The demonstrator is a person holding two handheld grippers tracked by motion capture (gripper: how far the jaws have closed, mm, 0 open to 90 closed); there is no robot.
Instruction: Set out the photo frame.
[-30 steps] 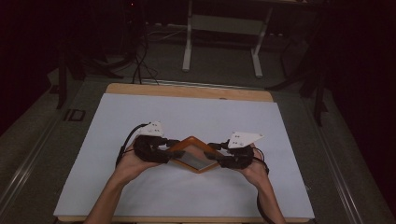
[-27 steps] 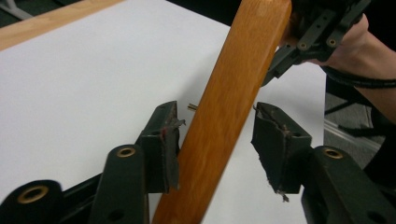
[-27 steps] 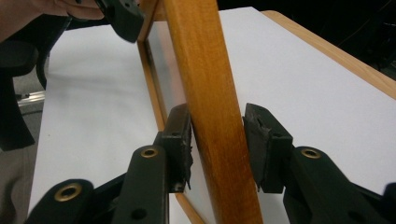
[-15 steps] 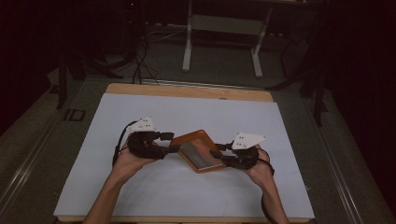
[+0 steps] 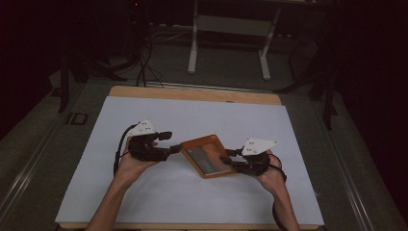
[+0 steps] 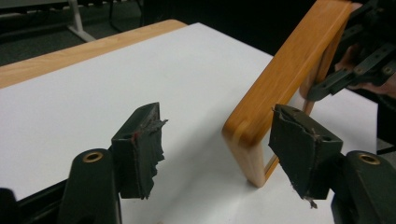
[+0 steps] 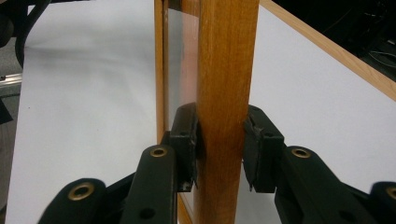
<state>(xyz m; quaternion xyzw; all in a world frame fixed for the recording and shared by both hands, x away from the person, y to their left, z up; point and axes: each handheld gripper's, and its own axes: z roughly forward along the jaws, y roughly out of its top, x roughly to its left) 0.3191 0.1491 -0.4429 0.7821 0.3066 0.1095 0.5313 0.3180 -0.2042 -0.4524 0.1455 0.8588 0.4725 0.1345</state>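
On the left of the high view, the left claw (image 5: 174,141) sits low over the white surface (image 5: 144,202), its jaws spread wide and pointing toward the wooden frame (image 5: 208,155). They have just been opening. In the left gripper view the near corner of the frame stands between the two black pads (image 6: 140,149), closer to the one at the right, and neither pad presses on the wood; a gap shows on each side.

The frame lies at the middle of the surface, between the two hands, turned at an angle to the surface's edges. It is a rectangular piece with a warm orange-brown wooden border, rounded corners and a dark, glossy panel inside. In the left gripper view its corner rests on the white sheet while the far end rises toward the other claw.

On the right, the right claw (image 5: 225,159) pinches the frame's border at its right-hand corner. In the right gripper view both pads (image 7: 187,140) sit flat against opposite faces of the wooden rail, which runs upright between them.
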